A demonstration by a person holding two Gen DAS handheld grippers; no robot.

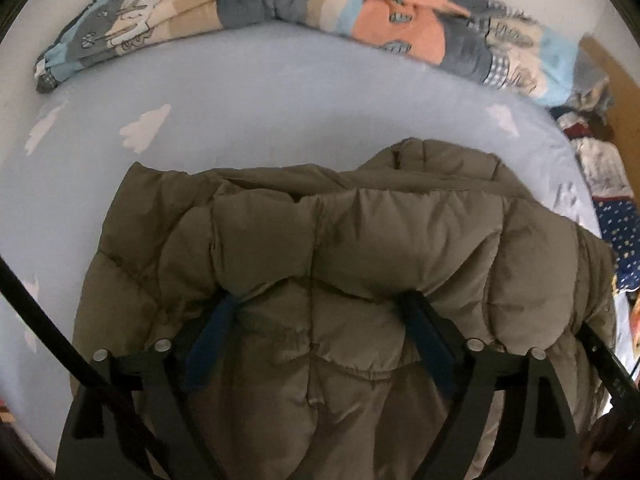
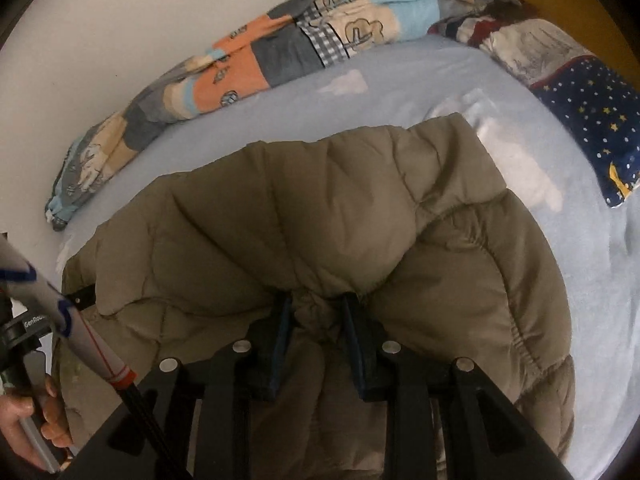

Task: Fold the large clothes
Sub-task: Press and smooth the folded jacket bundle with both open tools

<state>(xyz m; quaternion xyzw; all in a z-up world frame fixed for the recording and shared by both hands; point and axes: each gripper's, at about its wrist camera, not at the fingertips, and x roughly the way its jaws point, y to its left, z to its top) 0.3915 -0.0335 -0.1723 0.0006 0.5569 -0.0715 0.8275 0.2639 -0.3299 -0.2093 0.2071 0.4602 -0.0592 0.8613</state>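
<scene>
A puffy olive-brown quilted jacket [image 1: 340,220] lies on a light blue sheet with white clouds [image 1: 280,100]. My left gripper [image 1: 322,296] stands wide, with a thick fold of the jacket filling the gap. The fabric bulges over both fingertips and hides them. In the right wrist view the same jacket [image 2: 320,208] is bunched into a narrow pinch between the pads of my right gripper [image 2: 316,300], which is shut on it. Creases fan out from that pinch. A hand [image 2: 24,412] at the lower left holds the handle of the other gripper.
A rolled patchwork quilt [image 1: 280,4] runs along the white wall [image 2: 120,20] at the far side of the bed. A navy pillow with stars [image 2: 588,120] and more bedding lie at the right. A black cable [image 1: 40,312] crosses the lower left.
</scene>
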